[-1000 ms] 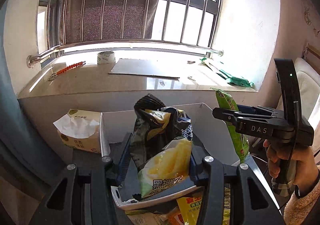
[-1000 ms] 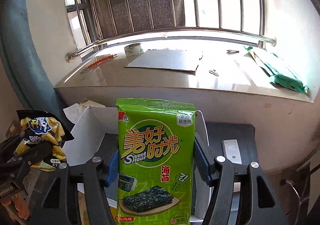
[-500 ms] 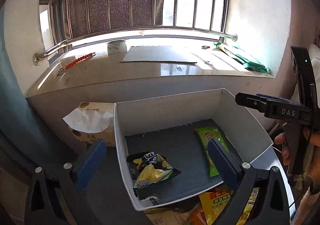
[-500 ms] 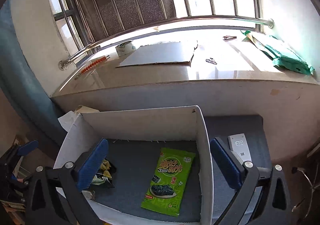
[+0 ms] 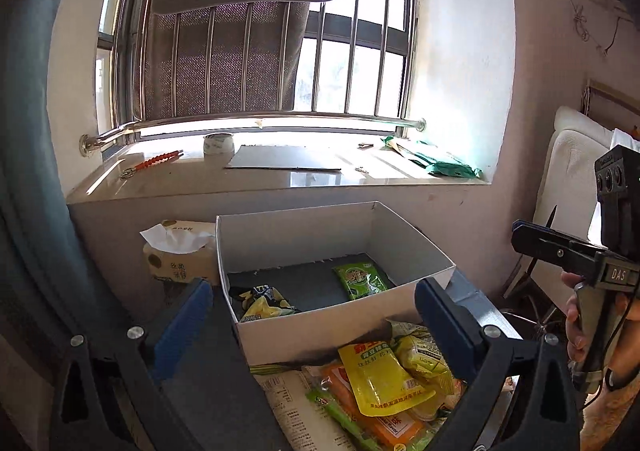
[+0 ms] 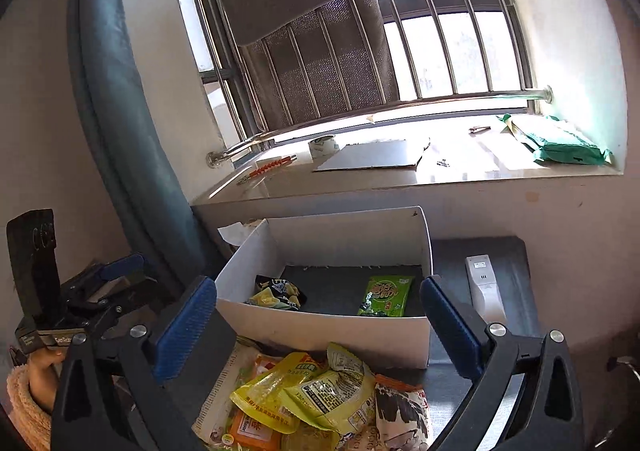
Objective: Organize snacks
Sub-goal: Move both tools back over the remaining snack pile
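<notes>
A white open box (image 5: 320, 327) (image 6: 320, 331) sits on a dark table. Inside lie a black-and-yellow chip bag (image 5: 262, 303) (image 6: 278, 293) at the left and a green seaweed pack (image 5: 360, 281) (image 6: 386, 295) at the right. A pile of loose snack packets (image 5: 380, 383) (image 6: 320, 399) lies in front of the box. My left gripper (image 5: 316, 327) is open and empty above the box's near wall. My right gripper (image 6: 320, 327) is open and empty above the pile and near wall. The right gripper also shows at the right edge of the left wrist view (image 5: 560, 251).
A tissue box (image 5: 180, 255) stands left of the white box. A white remote (image 6: 484, 287) lies on the table to its right. The windowsill behind holds a tape roll (image 5: 218, 143), a flat board (image 5: 284, 159) and a green bag (image 5: 436, 163).
Both grippers opened and dropped their packs into the box, the chip bag at left and seaweed at right. Both have since pulled back toward the pile.
</notes>
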`<state>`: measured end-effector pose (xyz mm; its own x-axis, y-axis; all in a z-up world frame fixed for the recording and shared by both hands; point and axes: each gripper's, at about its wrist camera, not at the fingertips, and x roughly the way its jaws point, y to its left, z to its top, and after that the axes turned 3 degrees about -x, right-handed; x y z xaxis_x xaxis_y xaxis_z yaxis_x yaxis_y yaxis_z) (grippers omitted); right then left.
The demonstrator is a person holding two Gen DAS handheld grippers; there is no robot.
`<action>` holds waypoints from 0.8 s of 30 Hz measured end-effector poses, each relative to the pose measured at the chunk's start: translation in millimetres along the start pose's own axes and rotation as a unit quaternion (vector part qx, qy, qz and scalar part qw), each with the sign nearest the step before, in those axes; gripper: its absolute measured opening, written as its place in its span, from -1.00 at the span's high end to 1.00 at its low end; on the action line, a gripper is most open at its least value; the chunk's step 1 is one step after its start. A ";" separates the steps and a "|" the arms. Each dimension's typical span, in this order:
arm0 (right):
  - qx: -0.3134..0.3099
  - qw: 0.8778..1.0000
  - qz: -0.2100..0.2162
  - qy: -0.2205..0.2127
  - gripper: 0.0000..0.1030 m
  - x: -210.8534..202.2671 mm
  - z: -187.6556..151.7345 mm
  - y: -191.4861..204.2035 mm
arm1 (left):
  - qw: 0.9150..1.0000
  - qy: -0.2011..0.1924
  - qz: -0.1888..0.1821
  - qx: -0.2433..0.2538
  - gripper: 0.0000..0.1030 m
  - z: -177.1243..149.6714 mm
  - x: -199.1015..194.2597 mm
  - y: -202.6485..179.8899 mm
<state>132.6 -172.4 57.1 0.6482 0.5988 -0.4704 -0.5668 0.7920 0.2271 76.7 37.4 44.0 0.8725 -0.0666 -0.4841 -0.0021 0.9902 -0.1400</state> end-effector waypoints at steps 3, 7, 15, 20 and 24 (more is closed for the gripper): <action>-0.015 1.000 -0.013 -0.013 -1.00 -29.4 -29.6 6.4 | 1.000 0.005 -0.010 0.002 -1.00 -25.0 -22.0 -9.1; -0.043 0.998 -0.048 -0.001 -1.00 -56.5 -77.6 16.2 | 1.000 0.011 -0.004 -0.020 -1.00 -64.2 -41.9 -13.9; -0.029 0.995 -0.058 0.072 -1.00 -66.3 -150.9 18.5 | 0.994 0.054 -0.022 -0.088 -1.00 -123.1 -51.9 -8.5; -0.020 0.993 -0.080 0.079 -1.00 -61.1 -157.9 9.7 | 0.995 0.056 -0.006 -0.079 -1.00 -126.1 -51.1 -10.2; -0.024 0.991 -0.105 0.085 -1.00 -54.2 -154.1 1.1 | 0.993 0.067 -0.013 -0.100 -1.00 -129.0 -44.9 -1.7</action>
<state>18.4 -222.4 -48.5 0.6616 0.3899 -0.6405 -0.4546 0.8878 0.0709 -25.4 22.8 -45.4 0.8012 -0.1210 -0.5861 -0.0885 0.9447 -0.3159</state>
